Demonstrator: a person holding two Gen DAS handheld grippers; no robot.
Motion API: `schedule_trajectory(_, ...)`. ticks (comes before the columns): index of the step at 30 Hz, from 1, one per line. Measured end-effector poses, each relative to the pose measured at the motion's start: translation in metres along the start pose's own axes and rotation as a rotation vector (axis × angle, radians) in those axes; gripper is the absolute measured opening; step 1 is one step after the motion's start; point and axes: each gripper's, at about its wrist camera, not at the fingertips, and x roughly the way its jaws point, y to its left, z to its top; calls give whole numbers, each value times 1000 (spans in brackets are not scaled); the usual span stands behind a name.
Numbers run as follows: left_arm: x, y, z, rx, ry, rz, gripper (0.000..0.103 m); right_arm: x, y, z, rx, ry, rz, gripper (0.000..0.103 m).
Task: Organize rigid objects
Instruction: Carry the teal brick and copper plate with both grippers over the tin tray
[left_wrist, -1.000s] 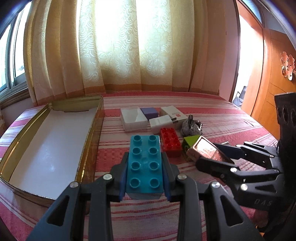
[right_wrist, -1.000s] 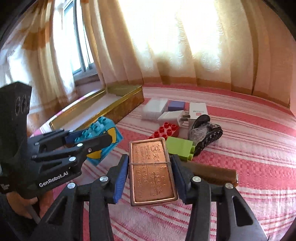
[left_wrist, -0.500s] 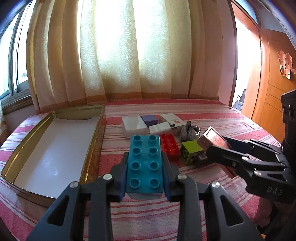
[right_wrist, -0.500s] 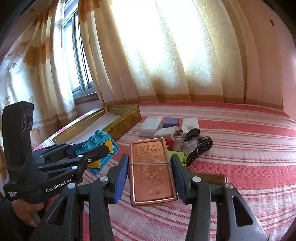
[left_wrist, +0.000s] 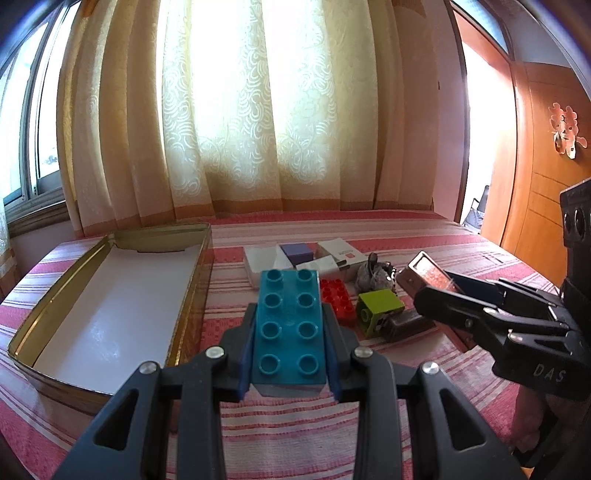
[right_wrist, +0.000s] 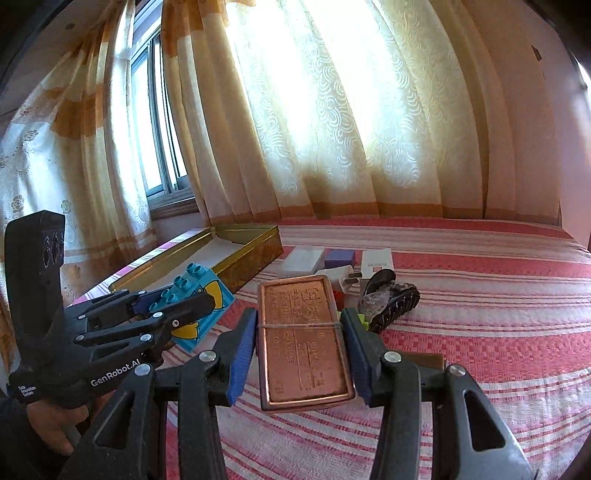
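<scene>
My left gripper (left_wrist: 289, 332) is shut on a teal studded brick (left_wrist: 288, 325), held above the striped cloth just right of the gold tin (left_wrist: 192, 295). The same brick (right_wrist: 195, 295) shows in the right wrist view with a yellow picture on its side, the left gripper (right_wrist: 177, 310) clamped on it. A copper-coloured flat case (right_wrist: 301, 339) with a rubber band round it sits between the blue pads of my right gripper (right_wrist: 301, 343), which is shut on it. In the left wrist view that case (left_wrist: 424, 273) is lifted at the right, held by the right gripper (left_wrist: 439, 295).
On the cloth lie a red brick (left_wrist: 334, 295), a green brick (left_wrist: 378, 308), a brown bar (left_wrist: 404, 323), white boxes (left_wrist: 258, 260), a purple block (left_wrist: 297, 253), a white plug (right_wrist: 340, 277) and a dark metallic lump (right_wrist: 389, 302). The gold tin's white floor is bare. Curtains hang behind.
Both grippers tilted up a little, so the objects on the cloth sit lower in view. The right gripper with the copper case has lifted slightly. Both grips are unchanged.
</scene>
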Motion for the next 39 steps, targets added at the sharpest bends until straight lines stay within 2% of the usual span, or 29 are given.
schedule_trajectory(39,-21,0,-4,23,-138,5,30,-35,14,-7,-73,-195,8,49)
